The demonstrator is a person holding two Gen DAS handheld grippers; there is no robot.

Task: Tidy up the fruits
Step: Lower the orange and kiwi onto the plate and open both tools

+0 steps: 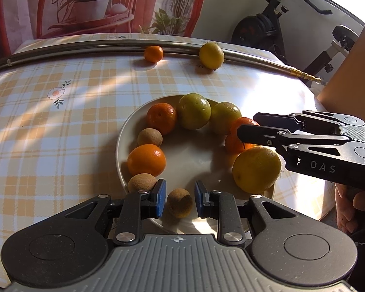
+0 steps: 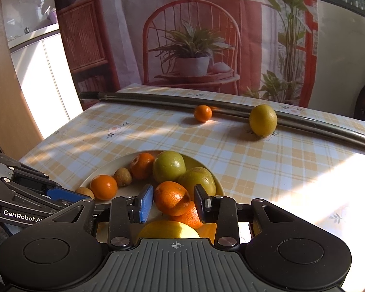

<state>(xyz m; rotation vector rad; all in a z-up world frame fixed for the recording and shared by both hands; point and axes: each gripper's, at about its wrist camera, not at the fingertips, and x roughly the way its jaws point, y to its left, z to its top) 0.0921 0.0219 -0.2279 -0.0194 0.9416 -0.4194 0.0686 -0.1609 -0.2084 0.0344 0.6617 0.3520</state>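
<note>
At lower centre of the left wrist view, my left hand-held gripper (image 1: 178,198) stands with its jaws parted around a small brown fruit (image 1: 179,203) on the near rim of the plate (image 1: 194,160); the blue pads (image 1: 160,198) are clear of it on both sides, so nothing is held. Lower centre of the right wrist view, my right hand-held gripper (image 2: 174,205) is likewise spread, its pads flanking an orange mandarin (image 2: 172,197) without visible contact.

Fruits lie in a ring around the plate: mandarins, two green fruits (image 1: 194,111), brown fruits and a large yellow citrus (image 1: 256,169) at right. Two remain off the plate on the counter (image 1: 60,126), in the upper centre, both resting against a metal tube (image 1: 85,50): a small mandarin (image 1: 153,53) and a yellow fruit (image 1: 211,55).

Assessment: all items look light and firm enough for a moderate grip. I judge the round shapes prone to rolling, the glossy rinds somewhat slippery, and the mandarins soft under excess pressure. Recommended hold is across the widest part, pads level. The brown fruit's matt skin should grip well.
</note>
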